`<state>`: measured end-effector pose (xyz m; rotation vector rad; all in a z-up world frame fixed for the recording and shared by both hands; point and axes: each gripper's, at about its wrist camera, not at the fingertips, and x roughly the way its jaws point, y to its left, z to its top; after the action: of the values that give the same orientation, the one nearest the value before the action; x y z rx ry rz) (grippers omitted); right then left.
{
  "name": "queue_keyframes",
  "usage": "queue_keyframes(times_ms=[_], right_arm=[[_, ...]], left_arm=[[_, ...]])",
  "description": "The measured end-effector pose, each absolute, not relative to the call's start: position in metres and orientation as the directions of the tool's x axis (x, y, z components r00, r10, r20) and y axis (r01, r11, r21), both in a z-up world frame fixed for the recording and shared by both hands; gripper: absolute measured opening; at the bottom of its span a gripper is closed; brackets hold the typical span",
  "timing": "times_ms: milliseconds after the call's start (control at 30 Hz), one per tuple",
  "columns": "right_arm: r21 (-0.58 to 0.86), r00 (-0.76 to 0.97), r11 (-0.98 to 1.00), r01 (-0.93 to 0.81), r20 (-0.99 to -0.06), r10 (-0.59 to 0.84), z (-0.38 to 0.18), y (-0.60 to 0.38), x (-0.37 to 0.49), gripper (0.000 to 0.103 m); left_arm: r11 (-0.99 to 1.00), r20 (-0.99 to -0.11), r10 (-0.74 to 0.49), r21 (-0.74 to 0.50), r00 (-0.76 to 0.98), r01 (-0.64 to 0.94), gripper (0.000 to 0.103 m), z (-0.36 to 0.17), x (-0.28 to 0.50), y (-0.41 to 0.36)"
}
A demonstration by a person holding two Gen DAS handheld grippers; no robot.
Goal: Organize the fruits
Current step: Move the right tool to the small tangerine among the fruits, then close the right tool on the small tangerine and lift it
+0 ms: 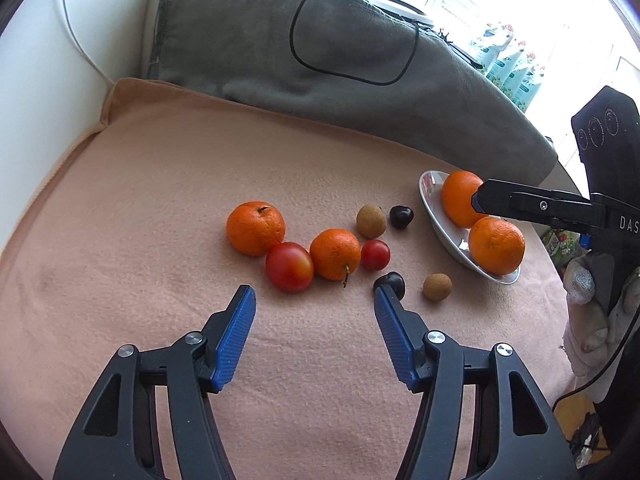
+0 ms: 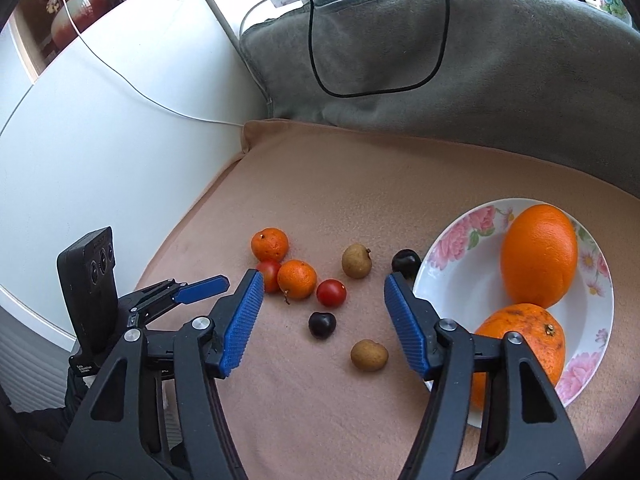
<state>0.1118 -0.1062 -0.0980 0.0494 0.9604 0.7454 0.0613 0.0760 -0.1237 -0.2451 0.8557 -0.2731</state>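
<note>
On the peach cloth (image 1: pixel 160 208) lie two mandarins (image 1: pixel 256 228) (image 1: pixel 335 254), a large tomato (image 1: pixel 289 267), a small tomato (image 1: pixel 375 255), two brown longans (image 1: pixel 371 221) (image 1: pixel 437 287) and two dark cherries (image 1: pixel 401 217) (image 1: pixel 394 282). A floral plate (image 2: pixel 452 240) on the right holds two oranges (image 2: pixel 538 256) (image 2: pixel 520 344). My left gripper (image 1: pixel 315 293) hovers open just short of the tomato and mandarin, its right finger covering part of the near cherry. My right gripper (image 2: pixel 324 279) stands open above the small tomato (image 2: pixel 331 293), the near cherry (image 2: pixel 322 325) and a longan (image 2: pixel 369 355), holding nothing.
A grey blanket (image 1: pixel 320 40) with a black cable (image 1: pixel 304 32) on it lies behind the cloth. White wall panels (image 2: pixel 120 120) and a thin white cable (image 2: pixel 132 88) are to the left. A gloved hand (image 1: pixel 588 320) holds the right gripper's handle.
</note>
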Motion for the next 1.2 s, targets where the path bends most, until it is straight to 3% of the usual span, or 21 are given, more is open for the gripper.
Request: queue_keyframes(times_ms=[267, 333, 533, 1200], right_arm=[[0.36, 0.252, 0.722, -0.591, -0.768, 0.589, -0.115, -0.072, 0.12, 0.054], [0.354, 0.23, 0.712, -0.606, -0.779, 0.583, -0.12, -0.063, 0.123, 0.05], [0.347, 0.176, 0.7, -0.624, -0.81, 0.559, -0.137, -0.042, 0.134, 0.045], [0.367, 0.103, 0.678, -0.637, -0.831, 0.547, -0.16, -0.017, 0.153, 0.043]], left_arm=[[0.938, -0.717, -0.336, -0.317, 0.611, 0.143, 0.054, -0.13, 0.069, 0.082], [0.935, -0.719, -0.343, -0.321, 0.605, 0.149, 0.048, -0.131, 0.071, 0.082], [0.936, -0.73, -0.344, -0.315, 0.591, 0.156, 0.047, -0.136, 0.077, 0.081], [0.936, -0.749, -0.349, -0.311, 0.563, 0.166, 0.043, -0.146, 0.097, 0.082]])
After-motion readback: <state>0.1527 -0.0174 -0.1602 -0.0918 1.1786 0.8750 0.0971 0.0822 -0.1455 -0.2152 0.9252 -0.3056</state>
